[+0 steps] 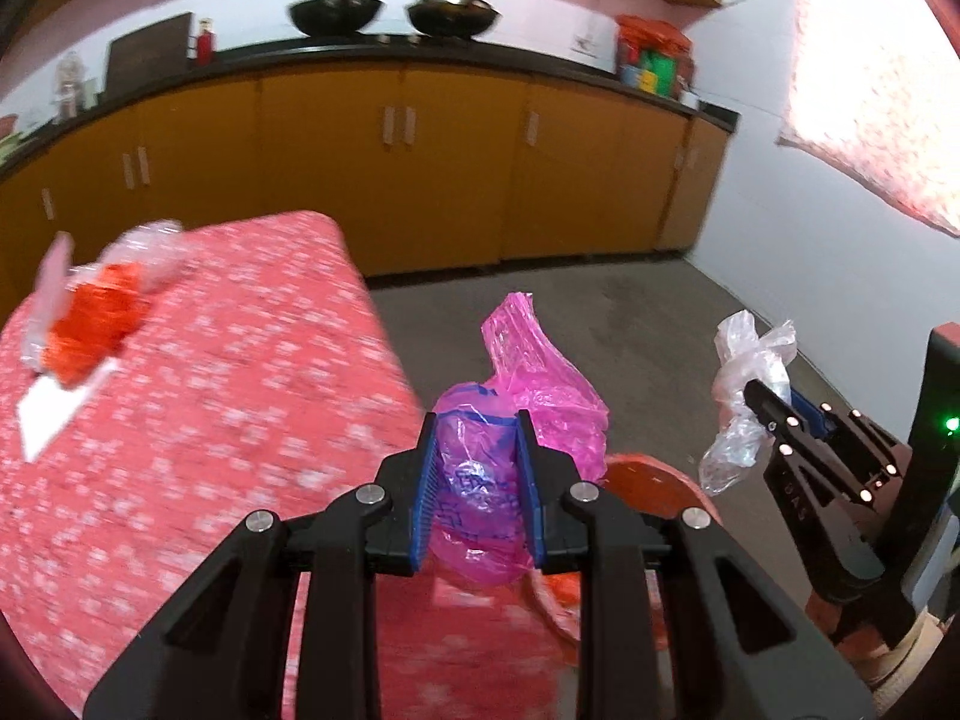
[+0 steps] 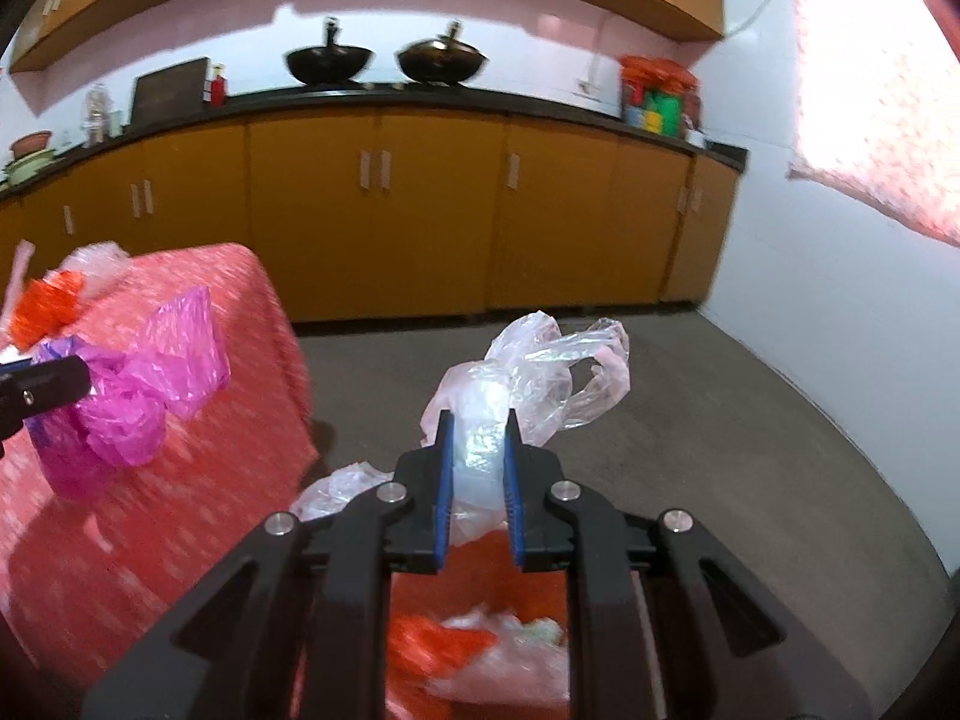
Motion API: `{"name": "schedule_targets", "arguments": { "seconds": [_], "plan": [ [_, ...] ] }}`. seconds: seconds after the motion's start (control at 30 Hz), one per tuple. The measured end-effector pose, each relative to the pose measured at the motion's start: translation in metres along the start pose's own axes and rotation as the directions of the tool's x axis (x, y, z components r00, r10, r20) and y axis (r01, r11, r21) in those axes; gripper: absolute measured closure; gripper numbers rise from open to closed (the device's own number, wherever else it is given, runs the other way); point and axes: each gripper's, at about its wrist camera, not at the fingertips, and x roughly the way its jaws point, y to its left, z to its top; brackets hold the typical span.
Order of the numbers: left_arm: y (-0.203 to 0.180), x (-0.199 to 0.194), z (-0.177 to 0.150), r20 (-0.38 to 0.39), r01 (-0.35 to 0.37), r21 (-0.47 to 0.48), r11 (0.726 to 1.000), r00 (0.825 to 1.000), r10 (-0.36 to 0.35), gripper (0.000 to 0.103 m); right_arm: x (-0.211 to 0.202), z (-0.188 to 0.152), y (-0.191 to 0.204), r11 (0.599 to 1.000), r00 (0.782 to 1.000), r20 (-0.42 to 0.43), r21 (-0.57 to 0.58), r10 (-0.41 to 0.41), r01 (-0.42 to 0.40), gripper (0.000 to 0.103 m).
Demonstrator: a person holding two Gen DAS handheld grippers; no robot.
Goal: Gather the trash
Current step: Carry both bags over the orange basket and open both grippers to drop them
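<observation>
Beside the red-clothed table (image 1: 198,408), the left gripper (image 1: 477,438) has its jaws clamped on a pink plastic bag (image 1: 540,384), held above the floor. Just right of it, the right gripper (image 2: 477,438) pinches a clear plastic bag (image 2: 540,372). More wrappers (image 1: 102,312) lie on the table.

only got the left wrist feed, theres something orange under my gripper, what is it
Observer: From the right wrist view it looks like an orange bin below the right gripper, with orange and clear wrappers already inside.
Operator: right gripper got its bag properly
Observer: Yes, the clear plastic bag sits pinched between both blue pads, its handles sticking up beyond the fingertips.
Operator: anything hanging loose from it
Observer: A fold of clear plastic droops left of the fingers, over the bin's edge.
</observation>
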Motion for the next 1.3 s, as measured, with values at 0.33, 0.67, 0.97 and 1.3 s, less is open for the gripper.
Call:
{"name": "schedule_targets", "arguments": {
  "seconds": [0.33,0.67,0.97,1.3],
  "plan": [
    [-0.072,0.040,-0.026,-0.107,0.083,0.093,0.992,0.992,-0.073,0.078,0.013,-0.058,-0.055,0.997,0.992,-0.112,0.036,-0.059,0.064,0.087],
    [-0.105,0.072,-0.038,-0.170,0.103,0.162,0.981,0.983,-0.075,0.077,0.032,-0.078,-0.074,0.997,0.989,-0.145,0.063,-0.040,0.049,0.087],
    [-0.111,0.090,-0.032,-0.171,0.094,0.155,0.983,0.983,-0.067,0.064,0.045,-0.073,-0.079,0.995,0.989,-0.145,0.099,0.005,0.009,0.076],
    [-0.081,0.081,-0.028,-0.171,0.072,0.067,0.995,0.983,-0.060,0.062,0.044,-0.069,-0.076,0.996,0.990,-0.139,0.094,0.011,0.002,0.064]
  ]
}}
